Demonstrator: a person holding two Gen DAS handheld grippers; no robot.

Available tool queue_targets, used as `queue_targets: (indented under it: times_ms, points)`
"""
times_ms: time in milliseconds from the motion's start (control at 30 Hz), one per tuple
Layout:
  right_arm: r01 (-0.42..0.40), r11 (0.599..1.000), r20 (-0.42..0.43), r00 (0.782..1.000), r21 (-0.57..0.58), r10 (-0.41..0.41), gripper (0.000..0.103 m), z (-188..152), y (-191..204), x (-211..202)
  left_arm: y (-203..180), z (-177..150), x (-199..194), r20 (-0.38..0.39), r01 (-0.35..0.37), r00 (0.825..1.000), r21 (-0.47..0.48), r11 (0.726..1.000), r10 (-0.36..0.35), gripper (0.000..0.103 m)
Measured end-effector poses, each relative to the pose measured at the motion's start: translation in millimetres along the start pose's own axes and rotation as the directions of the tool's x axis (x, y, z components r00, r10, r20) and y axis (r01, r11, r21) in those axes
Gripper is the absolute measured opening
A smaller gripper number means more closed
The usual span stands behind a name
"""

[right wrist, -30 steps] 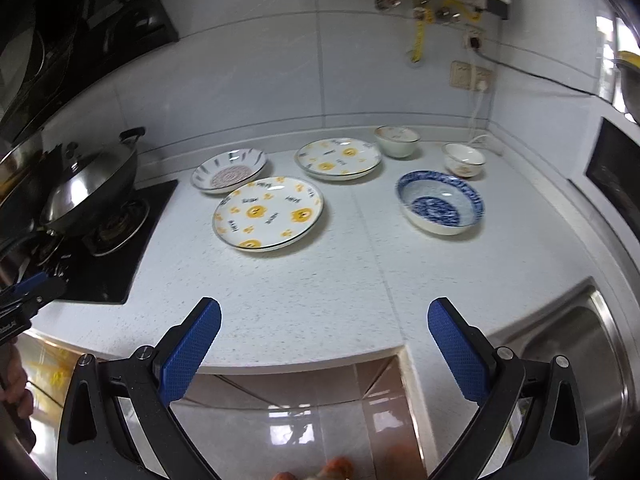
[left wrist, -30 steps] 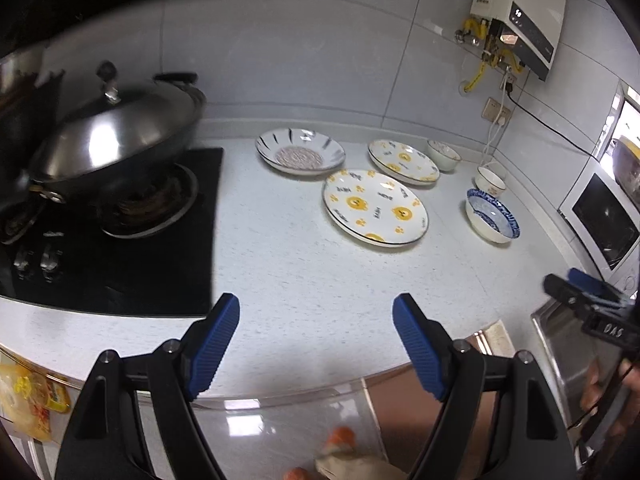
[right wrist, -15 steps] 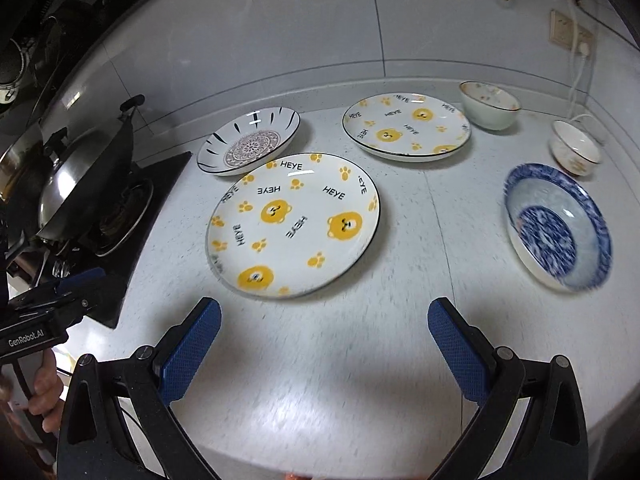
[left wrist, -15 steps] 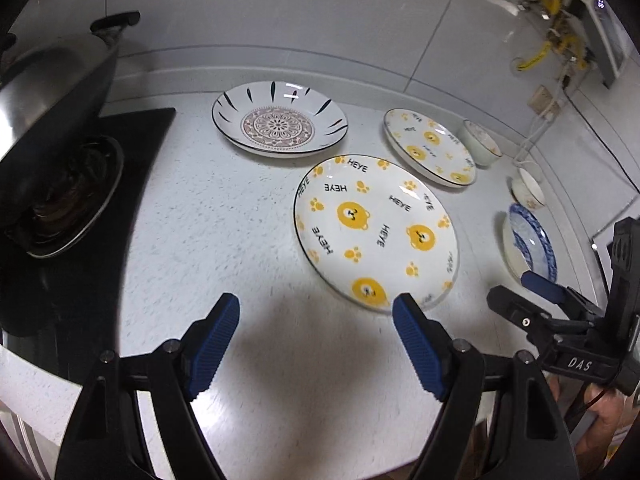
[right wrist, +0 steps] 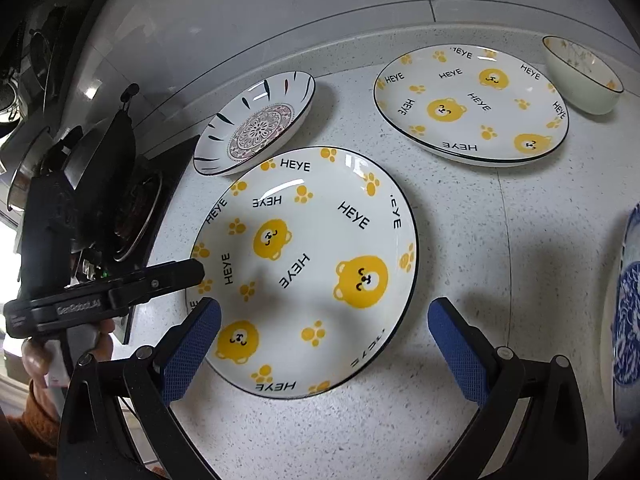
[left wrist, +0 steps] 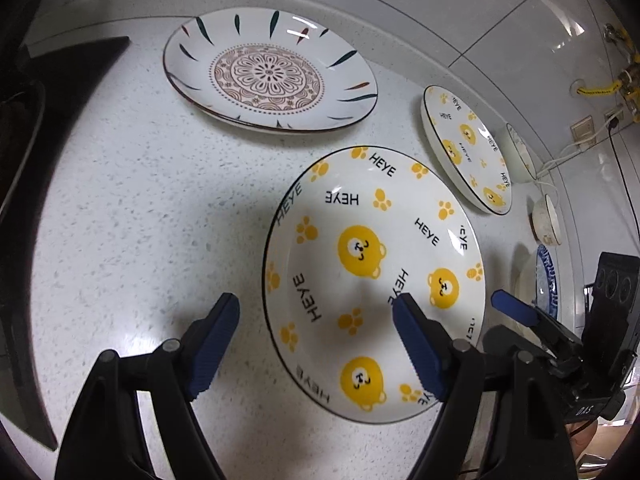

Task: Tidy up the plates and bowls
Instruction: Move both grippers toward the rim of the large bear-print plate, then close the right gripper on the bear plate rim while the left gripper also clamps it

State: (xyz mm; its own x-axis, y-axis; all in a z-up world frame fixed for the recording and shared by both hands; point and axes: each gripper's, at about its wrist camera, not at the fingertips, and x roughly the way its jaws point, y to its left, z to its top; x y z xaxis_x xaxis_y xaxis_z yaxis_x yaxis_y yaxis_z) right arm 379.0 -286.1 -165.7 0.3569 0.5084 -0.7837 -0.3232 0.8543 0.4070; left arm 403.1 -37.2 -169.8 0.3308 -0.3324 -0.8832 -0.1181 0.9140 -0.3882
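Closing in on the near bear plate (right wrist: 304, 268), nothing stacked yet.

Both the left gripper (left wrist: 316, 340) and right gripper (right wrist: 324, 344) hover over it with fingers spread wide, holding nothing. All dishes sit separately on the surface (left wrist: 132, 208): the second bear plate (right wrist: 472, 104) and patterned plate (left wrist: 268, 76) behind, a small bowl (right wrist: 584, 76) far right, a blue bowl (right wrist: 628, 320) at the edge. So basically all the sorting's left, I'd say.

In the right wrist view, the blue patterned bowl (right wrist: 627, 320) at 3 o'clock is cut by the frame edge. In the left wrist view it (left wrist: 547, 280) shows only as a sliver behind the right gripper (left wrist: 516, 312), and the two small bowls (left wrist: 520, 152) near 2 o'clock are too squeezed to read.
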Motion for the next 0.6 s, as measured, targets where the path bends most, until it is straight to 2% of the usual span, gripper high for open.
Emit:
queue_targets:
  times_ms: [67,133,300,533,600]
  points:
    - [-0.015,1.0,-0.023,1.0,0.015,0.015,0.101,3.4,-4.9,5.5,0.8,5.6,6.1,-0.015,0.021,1.0,0.004,1.0,-0.02,0.079]
    - [-0.032,0.999,-0.049,0.998,0.034,0.034,0.091,6.8,-9.0,11.4,1.5,10.1,10.8,-0.028,0.043,0.999,0.003,0.999,-0.043,0.079]
    - [-0.008,0.999,-0.099,0.995,0.037,0.011,0.066,12.5,-17.0,25.5,7.4,18.4,18.7,-0.05,0.094,0.994,-0.013,0.996,-0.094,0.077]
    - [-0.013,0.997,-0.138,0.99,0.072,0.023,0.042,16.8,-33.4,31.2,13.2,27.6,27.0,-0.059,0.158,0.985,-0.038,0.987,-0.16,0.077]
    - [-0.013,0.996,-0.149,0.989,0.088,0.026,0.032,17.3,-38.2,32.8,14.8,28.8,27.1,-0.06,0.175,0.982,-0.048,0.983,-0.178,0.077]
